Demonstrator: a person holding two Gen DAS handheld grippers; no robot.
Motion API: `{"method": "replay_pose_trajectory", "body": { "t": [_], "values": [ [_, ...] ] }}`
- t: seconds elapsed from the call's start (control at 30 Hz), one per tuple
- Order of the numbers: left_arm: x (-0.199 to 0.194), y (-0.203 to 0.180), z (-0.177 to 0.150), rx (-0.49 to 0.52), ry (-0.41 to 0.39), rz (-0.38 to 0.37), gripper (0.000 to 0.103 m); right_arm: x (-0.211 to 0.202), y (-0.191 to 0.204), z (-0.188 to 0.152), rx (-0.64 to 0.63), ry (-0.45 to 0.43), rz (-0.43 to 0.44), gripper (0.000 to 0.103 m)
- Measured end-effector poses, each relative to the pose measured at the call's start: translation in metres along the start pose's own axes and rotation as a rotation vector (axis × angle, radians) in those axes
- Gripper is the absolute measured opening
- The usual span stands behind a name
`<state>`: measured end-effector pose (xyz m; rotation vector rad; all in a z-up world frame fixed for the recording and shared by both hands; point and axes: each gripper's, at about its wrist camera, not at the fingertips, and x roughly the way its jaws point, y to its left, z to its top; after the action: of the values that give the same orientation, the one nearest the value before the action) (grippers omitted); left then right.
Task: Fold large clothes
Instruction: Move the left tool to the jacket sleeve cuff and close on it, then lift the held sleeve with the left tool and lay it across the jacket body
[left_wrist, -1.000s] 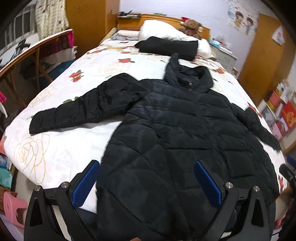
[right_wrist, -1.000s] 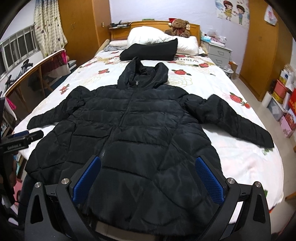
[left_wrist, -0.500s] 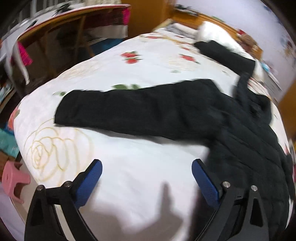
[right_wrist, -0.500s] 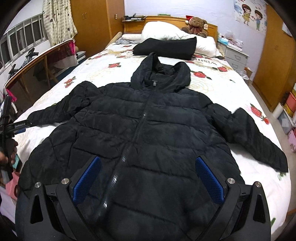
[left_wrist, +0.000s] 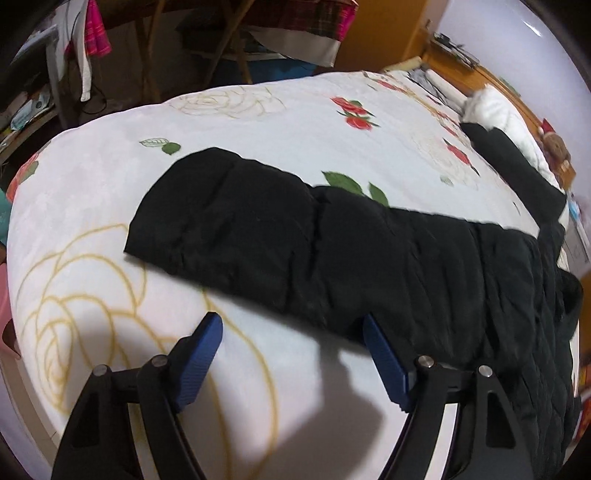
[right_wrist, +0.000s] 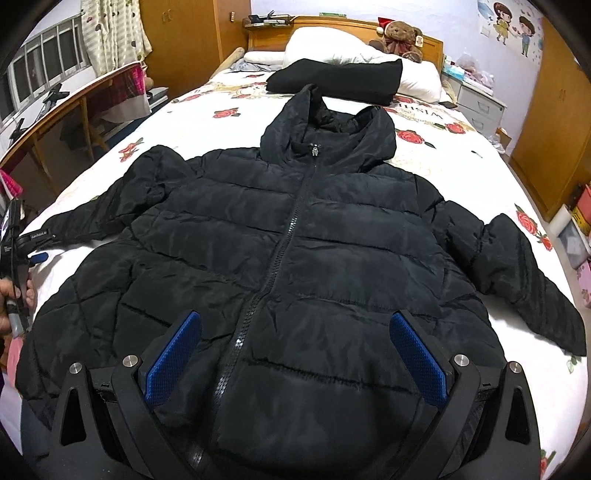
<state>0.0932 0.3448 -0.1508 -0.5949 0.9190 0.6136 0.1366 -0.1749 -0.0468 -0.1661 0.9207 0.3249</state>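
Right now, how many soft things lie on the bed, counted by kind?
Black puffer jacket: 1
Folded black garment: 1
White pillows: 2
Teddy bear: 1
Total: 5

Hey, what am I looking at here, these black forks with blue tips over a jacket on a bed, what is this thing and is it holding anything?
There is no robot. A person holds a two-finger gripper in each hand, and each gripper carries a wide-angle camera that looks along its blue pads. One picture is from the left gripper, which points down at the jacket's sleeve. Its jaws are closing, with only the floral bedspread between them. The other picture is from the right gripper, open over the front of the black puffer jacket, which lies spread out and zipped up. The person's hand shows at its left edge. Nothing is held.
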Motion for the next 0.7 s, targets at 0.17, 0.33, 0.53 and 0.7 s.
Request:
{"method": "replay_pose_trajectory", "body": {
  "t": [0.17,0.33,0.53,0.7],
  "values": [
    [0.013,0.006,0.011,-0.038,-0.023,-0.014,0.080,0.011,-0.005,0.001,0.011,0.015,-0.010,0.102],
    [0.017,0.002,0.019,-0.003,-0.026,0.045,0.032,0.022,-0.012,0.000,0.028,0.037,-0.030,0.102],
    [-0.018,-0.017,0.033,0.056,-0.080,-0.017,0.011,0.021,-0.016,-0.005,0.008,0.055,-0.057,0.102],
    [-0.073,-0.053,0.049,0.139,-0.169,-0.112,0.009,0.013,-0.020,-0.009,0.000,0.055,-0.065,0.102]
  ]
}}
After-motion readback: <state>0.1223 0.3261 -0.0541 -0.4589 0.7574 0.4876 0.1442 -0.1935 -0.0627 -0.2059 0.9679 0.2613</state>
